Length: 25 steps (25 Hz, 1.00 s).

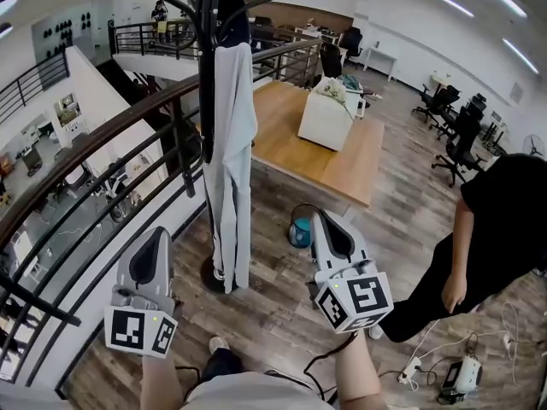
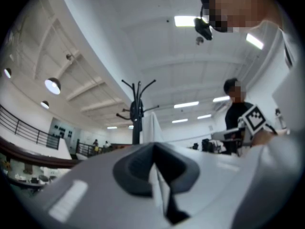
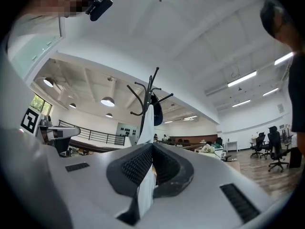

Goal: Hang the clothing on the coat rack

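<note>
Wooden floor (image 1: 282, 306) beside the railing (image 1: 102, 143): garment hung, both tongs free.
A pale garment (image 1: 231, 143) hangs full length from a top hook of the coat rack (image 1: 205, 24), which stands by the railing. Left tongs (image 1: 156, 242) and right tongs (image 1: 325, 227) are both closed on nothing, well apart from it. The hanging step looks done; next, probably only check that it sits securely.

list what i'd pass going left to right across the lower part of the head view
railing → left gripper → pale coat hanging on the rack → right gripper → person in black
</note>
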Each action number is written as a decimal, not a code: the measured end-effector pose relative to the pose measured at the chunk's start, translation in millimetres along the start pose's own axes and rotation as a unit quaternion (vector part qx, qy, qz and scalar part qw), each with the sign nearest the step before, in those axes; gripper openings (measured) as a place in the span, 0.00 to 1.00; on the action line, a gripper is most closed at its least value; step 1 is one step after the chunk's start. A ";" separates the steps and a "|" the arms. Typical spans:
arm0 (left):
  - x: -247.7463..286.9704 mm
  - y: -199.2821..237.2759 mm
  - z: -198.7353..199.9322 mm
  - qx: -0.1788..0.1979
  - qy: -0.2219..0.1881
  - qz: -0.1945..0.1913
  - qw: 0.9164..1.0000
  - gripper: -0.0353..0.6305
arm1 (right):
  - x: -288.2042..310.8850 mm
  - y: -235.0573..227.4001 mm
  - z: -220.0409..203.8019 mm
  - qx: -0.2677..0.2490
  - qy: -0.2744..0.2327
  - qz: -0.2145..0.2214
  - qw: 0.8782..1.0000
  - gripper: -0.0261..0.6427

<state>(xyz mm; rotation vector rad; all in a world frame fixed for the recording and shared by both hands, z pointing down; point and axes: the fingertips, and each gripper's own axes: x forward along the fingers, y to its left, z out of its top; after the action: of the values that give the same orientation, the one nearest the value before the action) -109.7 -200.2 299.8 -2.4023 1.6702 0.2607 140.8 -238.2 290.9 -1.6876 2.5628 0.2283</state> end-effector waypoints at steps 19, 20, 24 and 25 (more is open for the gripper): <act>-14.0 -24.9 2.9 -0.005 -0.004 -0.001 1.000 0.06 | -37.9 -13.1 -4.7 0.013 0.000 -0.020 1.000 0.04; -13.7 -24.5 2.7 -0.005 -0.004 0.000 1.000 0.06 | -37.5 -13.3 -4.6 0.013 0.000 -0.020 1.000 0.04; -13.5 -23.7 2.7 -0.005 -0.005 0.001 1.000 0.06 | -36.7 -13.1 -5.4 0.012 0.000 -0.019 1.000 0.04; -14.0 -23.5 2.9 -0.005 -0.005 0.001 1.000 0.06 | -36.7 -12.7 -5.5 0.013 0.000 -0.019 1.000 0.04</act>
<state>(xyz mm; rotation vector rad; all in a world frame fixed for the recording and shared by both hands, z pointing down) -92.5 -178.8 302.2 -2.4024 1.6710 0.2828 167.1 -210.6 300.2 -1.7251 2.5195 0.1938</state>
